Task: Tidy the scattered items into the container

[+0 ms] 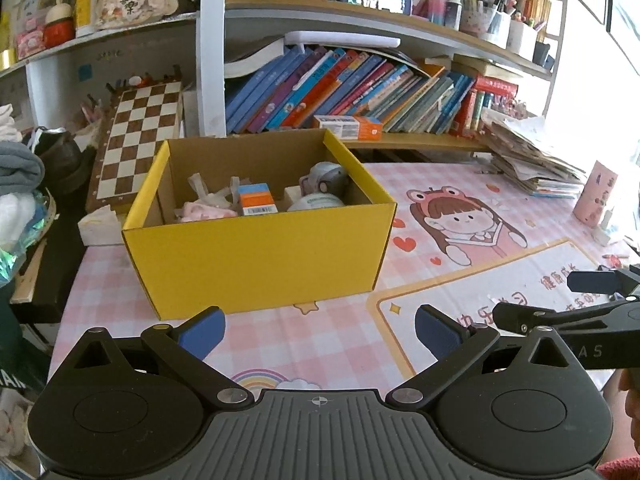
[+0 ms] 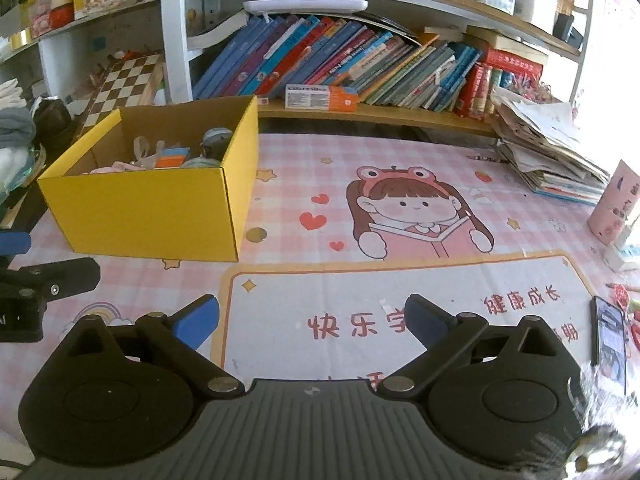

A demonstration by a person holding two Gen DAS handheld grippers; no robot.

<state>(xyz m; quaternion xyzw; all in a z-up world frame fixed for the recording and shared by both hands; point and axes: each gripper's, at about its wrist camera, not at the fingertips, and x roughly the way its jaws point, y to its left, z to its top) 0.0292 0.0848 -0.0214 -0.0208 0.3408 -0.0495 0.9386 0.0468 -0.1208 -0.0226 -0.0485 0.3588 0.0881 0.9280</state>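
Yellow box holds items; both tongs empty.

You held your left gripper tilted downward with its blue pads spread wide apart and nothing between them. Your right gripper was angled down likewise, its jaws gaping and empty. The two grippers sat side by side, each visible at the edge of the other's view.
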